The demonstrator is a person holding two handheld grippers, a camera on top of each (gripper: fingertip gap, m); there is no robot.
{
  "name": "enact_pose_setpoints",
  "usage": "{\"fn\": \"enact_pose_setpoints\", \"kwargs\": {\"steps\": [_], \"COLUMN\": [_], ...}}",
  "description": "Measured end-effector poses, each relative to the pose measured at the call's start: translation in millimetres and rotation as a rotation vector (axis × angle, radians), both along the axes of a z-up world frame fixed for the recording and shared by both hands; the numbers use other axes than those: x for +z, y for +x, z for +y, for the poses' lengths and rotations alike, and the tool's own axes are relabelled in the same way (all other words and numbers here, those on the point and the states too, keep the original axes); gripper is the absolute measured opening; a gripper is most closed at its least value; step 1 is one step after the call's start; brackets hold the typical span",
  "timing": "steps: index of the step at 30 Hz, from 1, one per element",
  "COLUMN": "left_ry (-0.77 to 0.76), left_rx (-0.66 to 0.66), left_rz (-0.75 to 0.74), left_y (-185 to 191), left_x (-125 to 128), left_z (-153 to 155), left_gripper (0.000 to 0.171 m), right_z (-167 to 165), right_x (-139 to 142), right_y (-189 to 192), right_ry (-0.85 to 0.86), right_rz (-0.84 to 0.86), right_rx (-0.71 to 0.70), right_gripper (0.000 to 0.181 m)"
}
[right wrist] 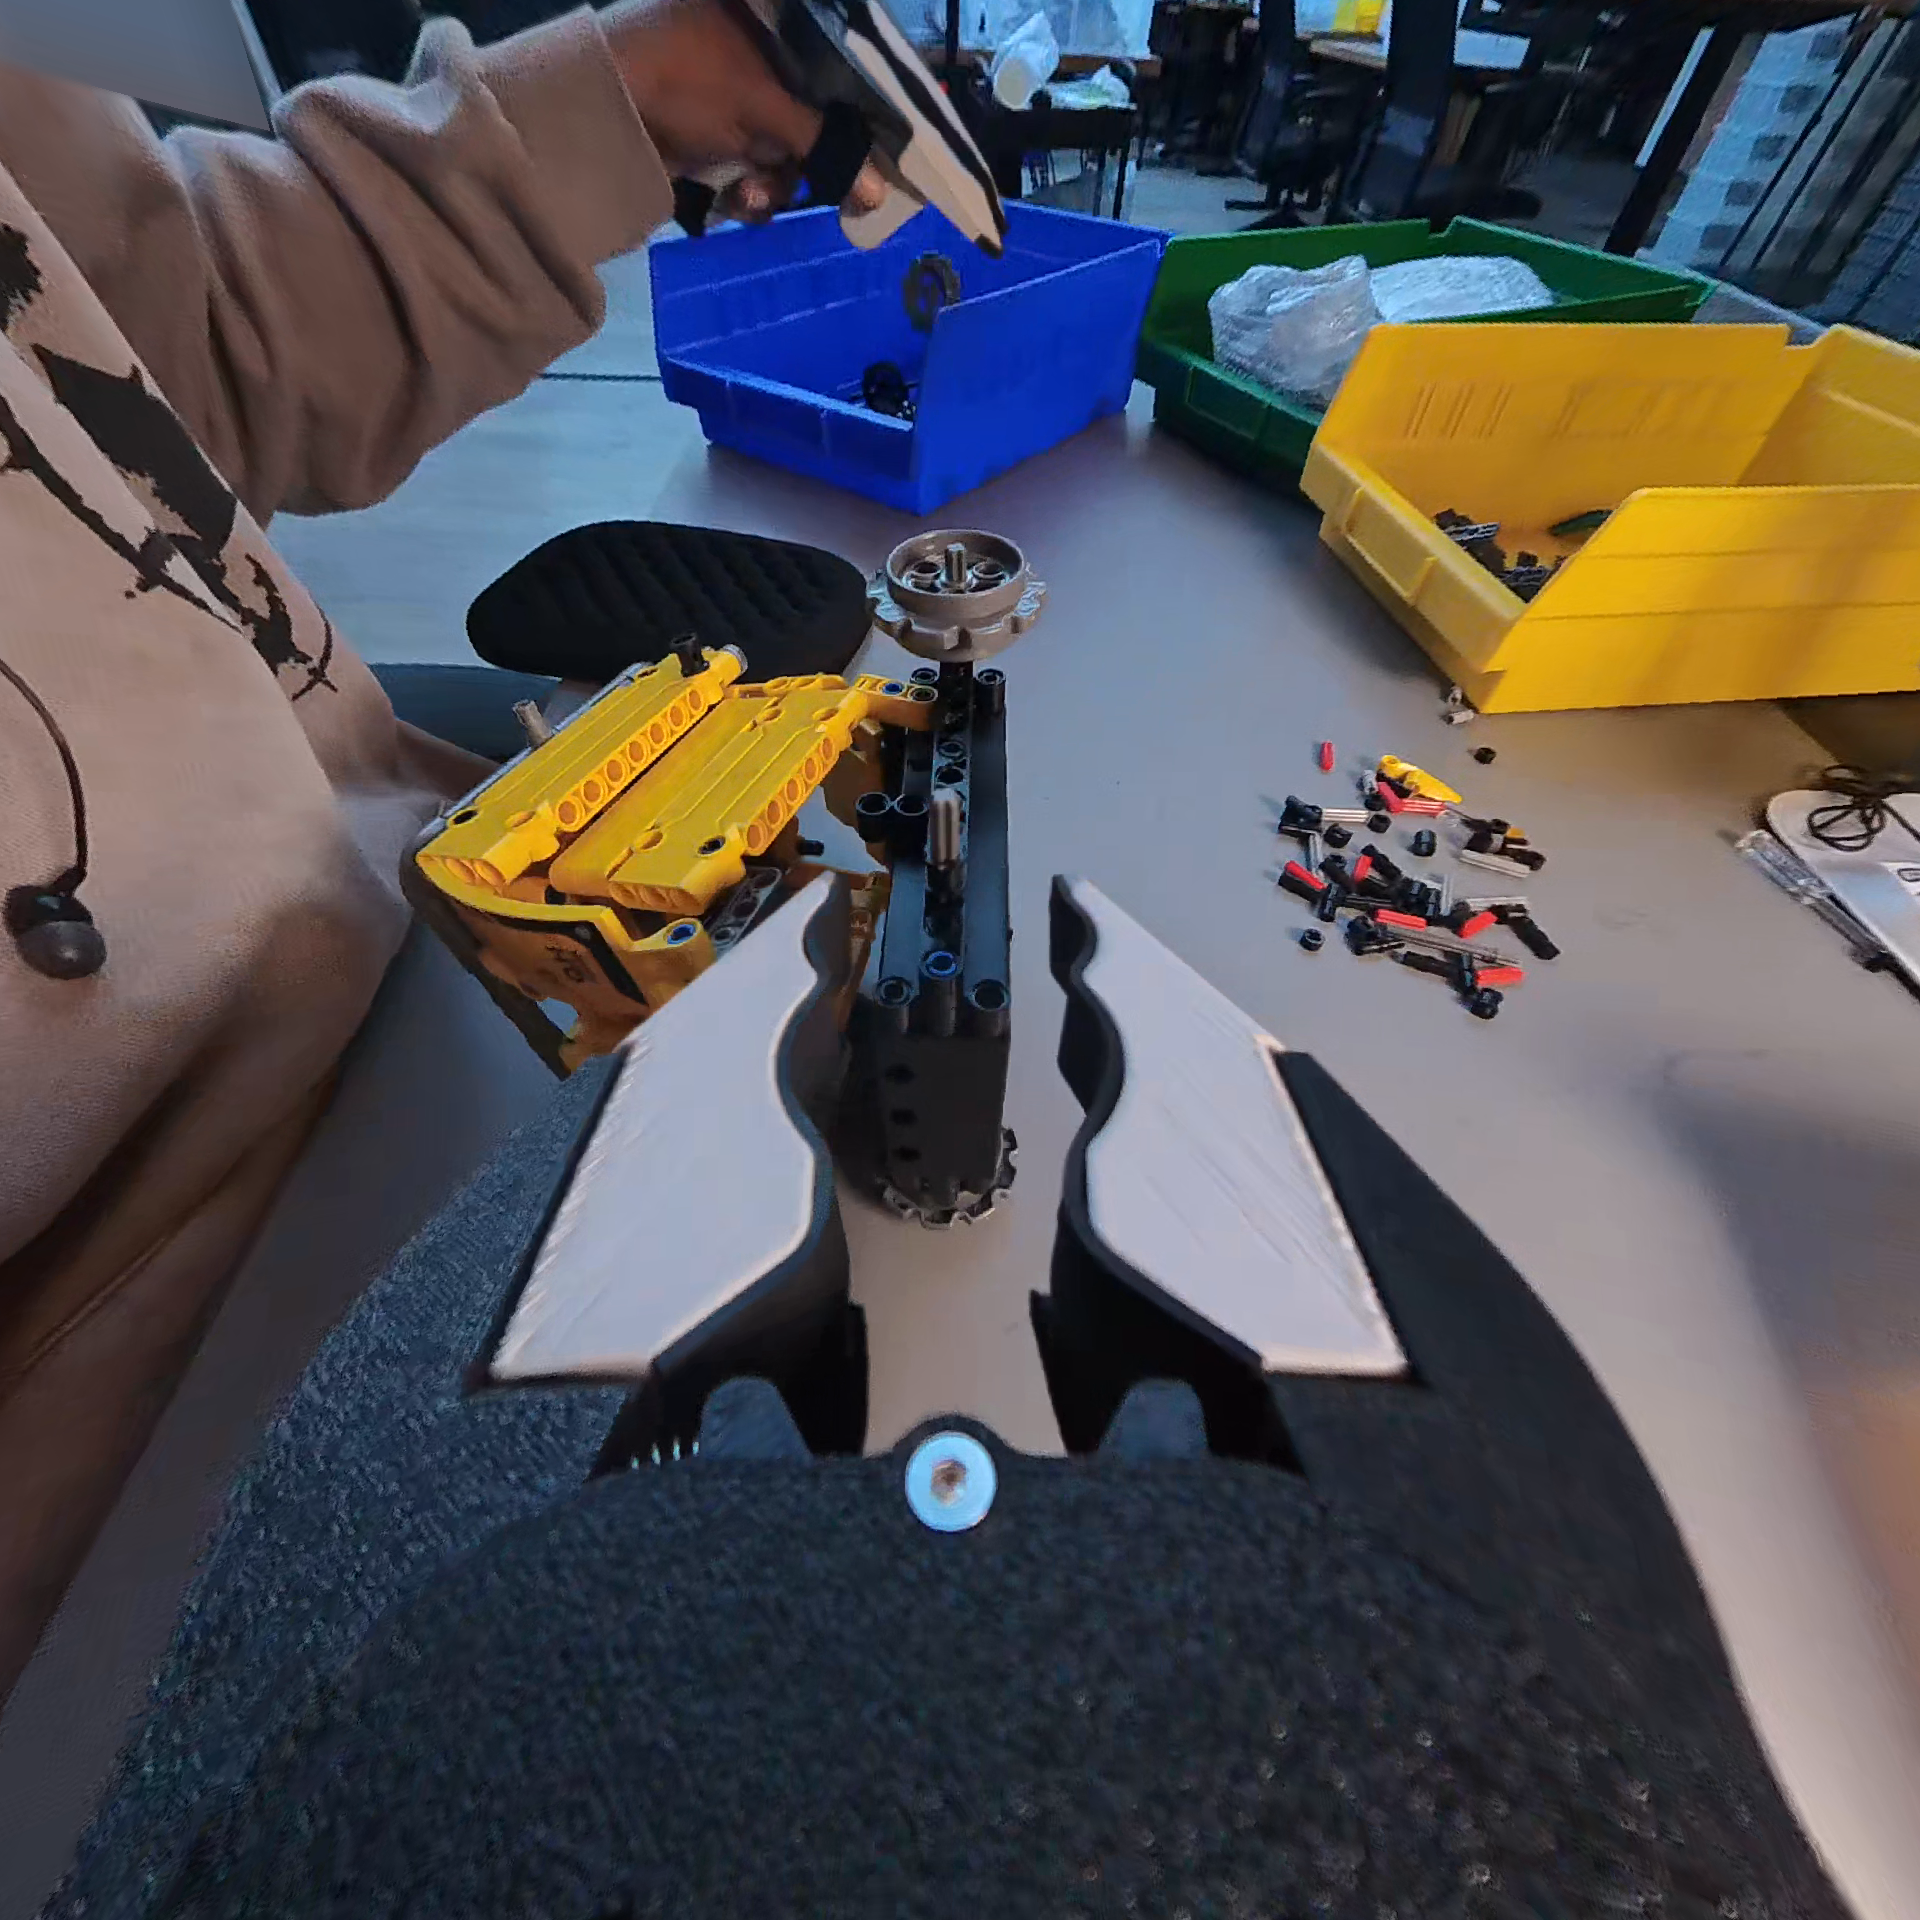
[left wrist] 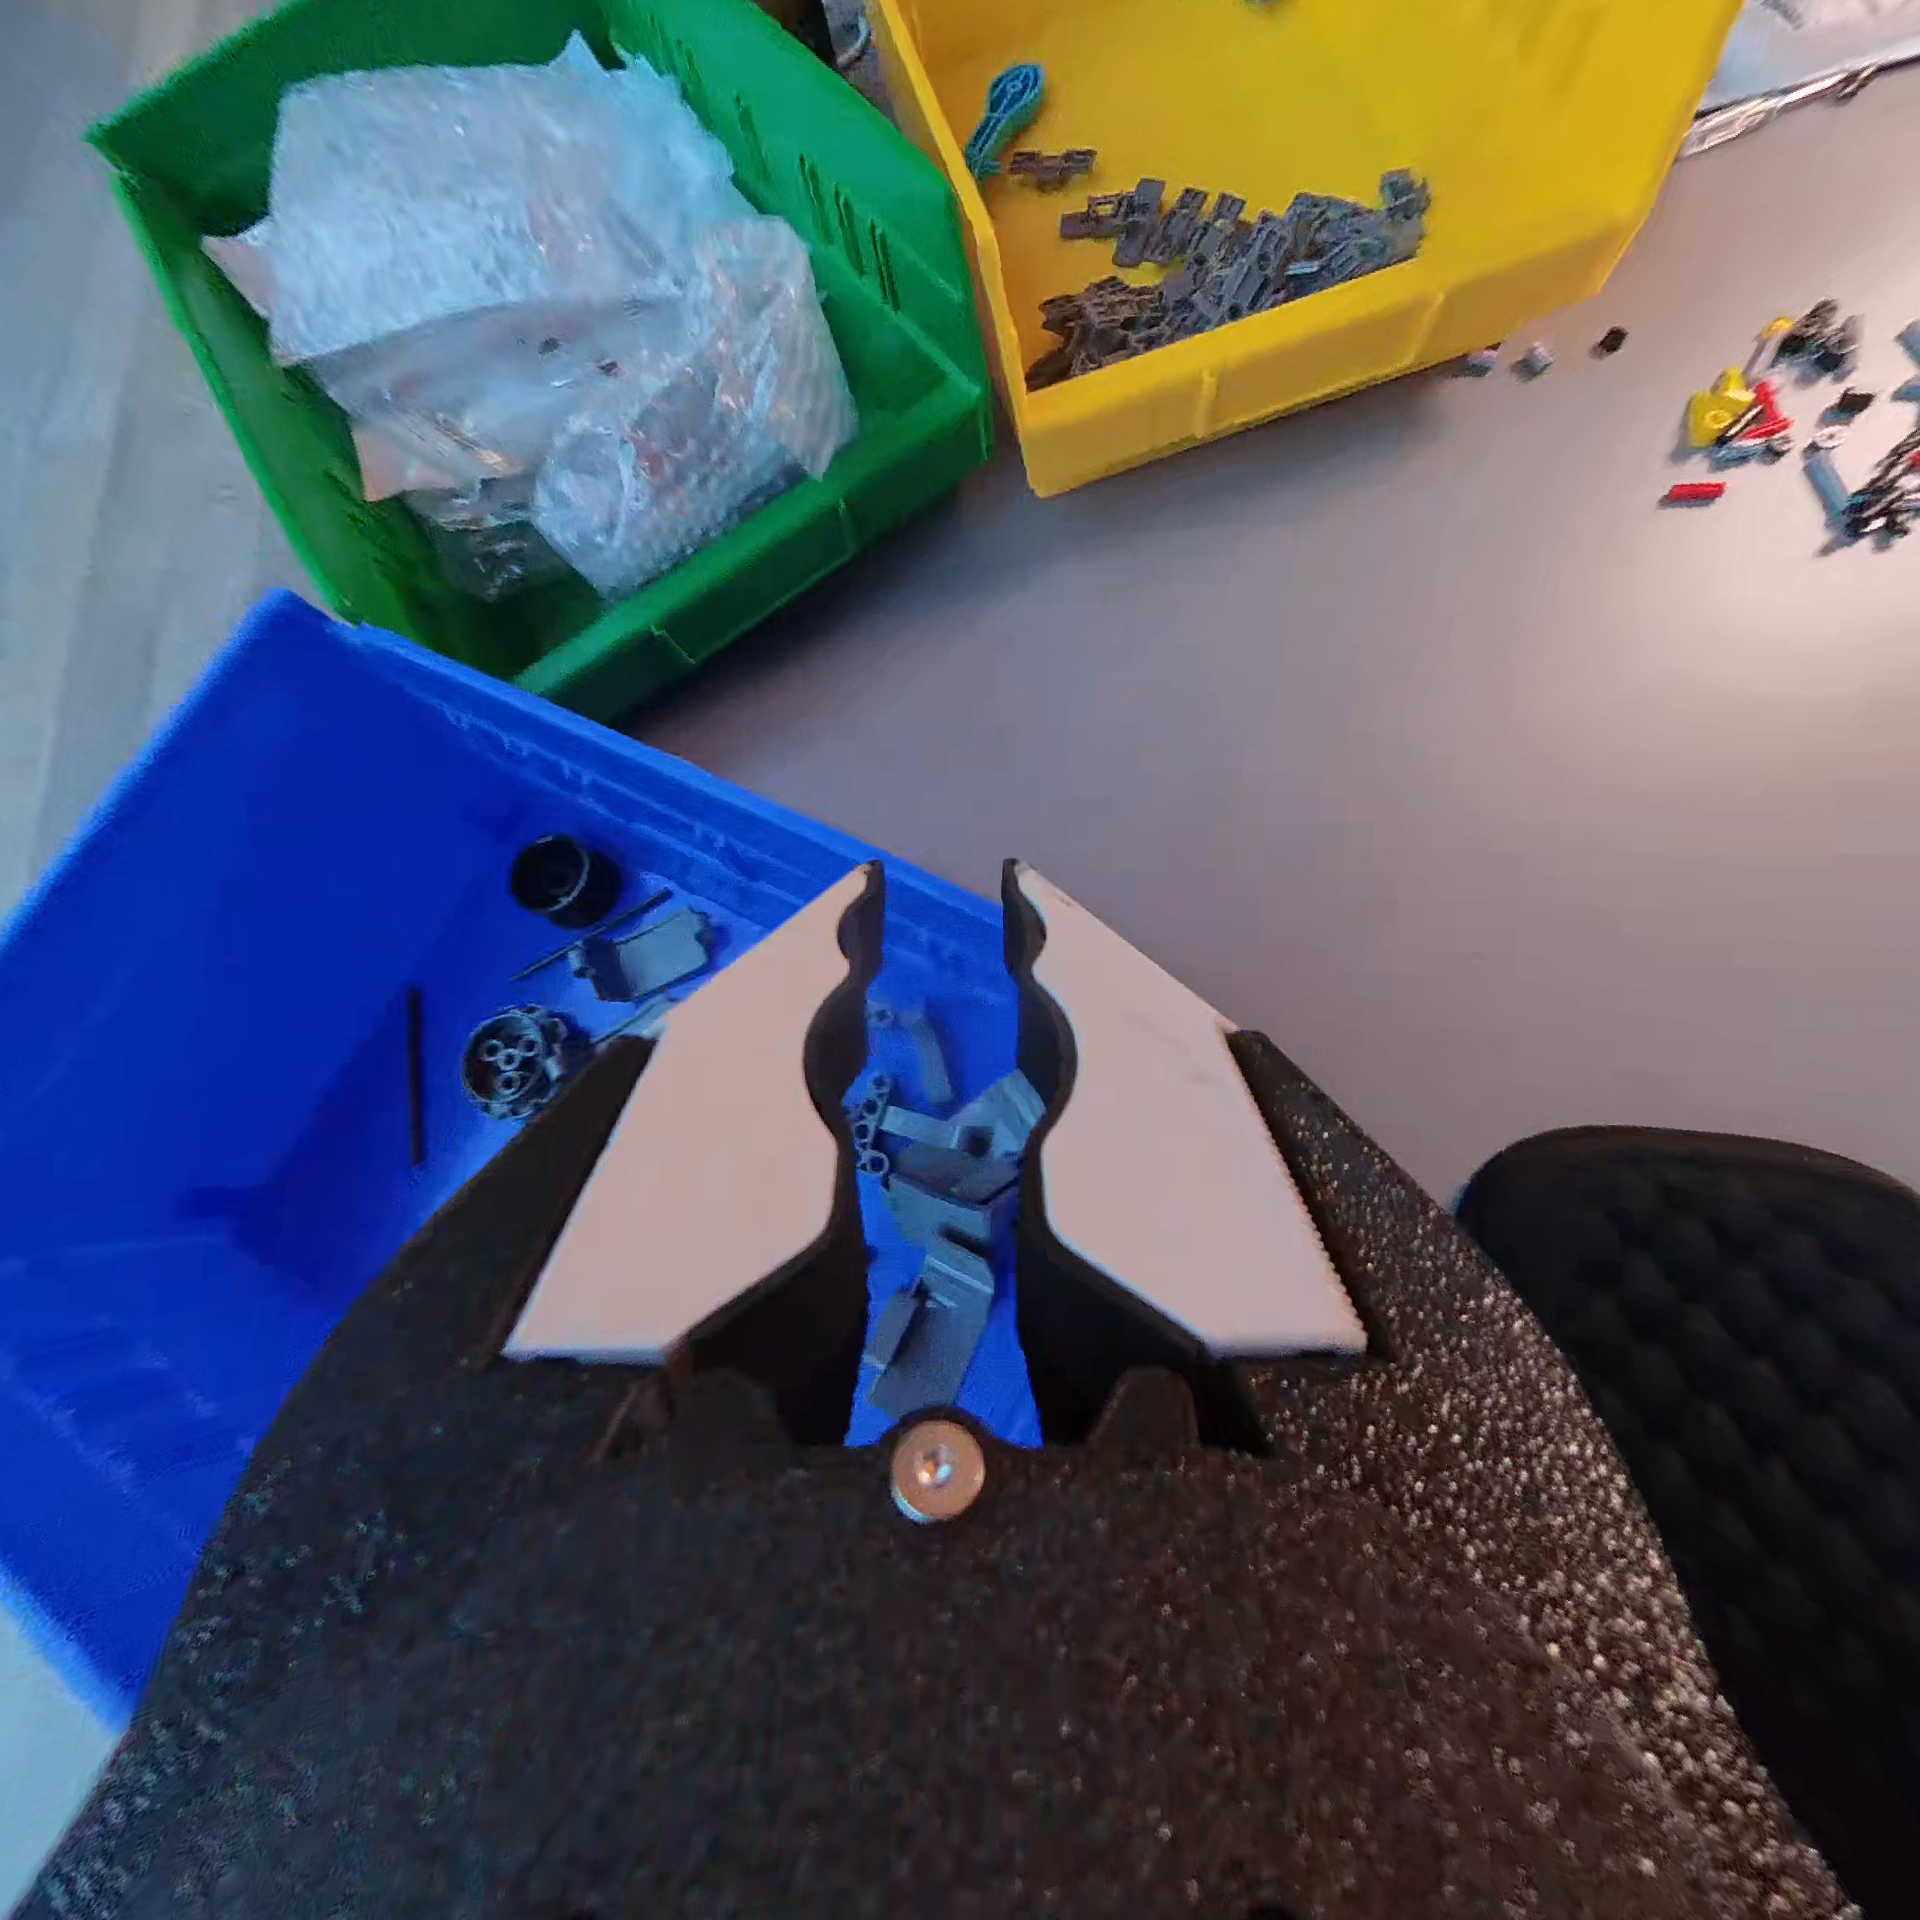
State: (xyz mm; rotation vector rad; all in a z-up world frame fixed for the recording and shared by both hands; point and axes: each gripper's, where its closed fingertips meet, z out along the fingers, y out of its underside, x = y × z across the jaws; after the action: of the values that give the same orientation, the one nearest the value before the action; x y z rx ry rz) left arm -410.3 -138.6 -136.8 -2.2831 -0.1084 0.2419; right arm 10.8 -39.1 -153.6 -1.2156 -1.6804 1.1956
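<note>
Grey bench [right wrist: 1195, 623] carries everything. Nearest, the right gripper [right wrist: 940, 883] has its jaws parted and empty, straddling without touching the black beam column [right wrist: 940, 935] of a half-built yellow and black toy-brick model [right wrist: 665, 810], which lies near the bench's near edge beside a person's tan sleeve. A grey toothed wheel [right wrist: 954, 587] caps the column's far end; another sits at its near end. To the right, well apart, a loose scatter of small red and black pins [right wrist: 1403, 894] lies unused.

Farther on, the left gripper [left wrist: 940, 883] hangs over the blue plastic bin [left wrist: 260, 831], jaws slightly apart and holding nothing; grey brick pieces [left wrist: 935, 1164] and black wheels [left wrist: 566, 881] lie below. A dark gear seems to be dropping beneath it in the right wrist view, though blur makes that uncertain.

Beyond stand a green plastic bin [left wrist: 914, 260] stuffed with clear plastic bags [left wrist: 520, 312] and a yellow plastic bin [left wrist: 1247, 405] of grey parts.
</note>
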Motion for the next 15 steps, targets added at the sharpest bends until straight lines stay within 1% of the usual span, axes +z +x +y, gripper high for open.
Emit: {"fn": "enact_pose_setpoints", "kwargs": {"steps": [2,4,7,12,15], "left_ry": [0.062,0.118,0.152,0.168,0.188], "left_rx": [-0.035,-0.103,-0.196,-0.340,-0.435], "left_rz": [-0.038,-0.071,-0.082,-0.083,-0.146], "left_y": [11,31,62,113,152], "left_x": [5,12,17,14,10], "left_z": [5,15,32,51,57], "left_gripper": [0.026,0.031,0.034,0.035,0.036], "right_z": [-2,-2,0,11,23], "right_x": [-4,-4,-4,-4,-5], "right_y": [-1,-2,-3,1,6], "right_ry": [0.020,0.024,0.032,0.035,0.030], "right_rz": [-0.024,-0.030,-0.040,-0.047,-0.047], "right_rx": [0.001,-0.003,-0.035,-0.132,-0.227], "right_gripper": [0.021,0.014,0.013,0.013,0.013]}}
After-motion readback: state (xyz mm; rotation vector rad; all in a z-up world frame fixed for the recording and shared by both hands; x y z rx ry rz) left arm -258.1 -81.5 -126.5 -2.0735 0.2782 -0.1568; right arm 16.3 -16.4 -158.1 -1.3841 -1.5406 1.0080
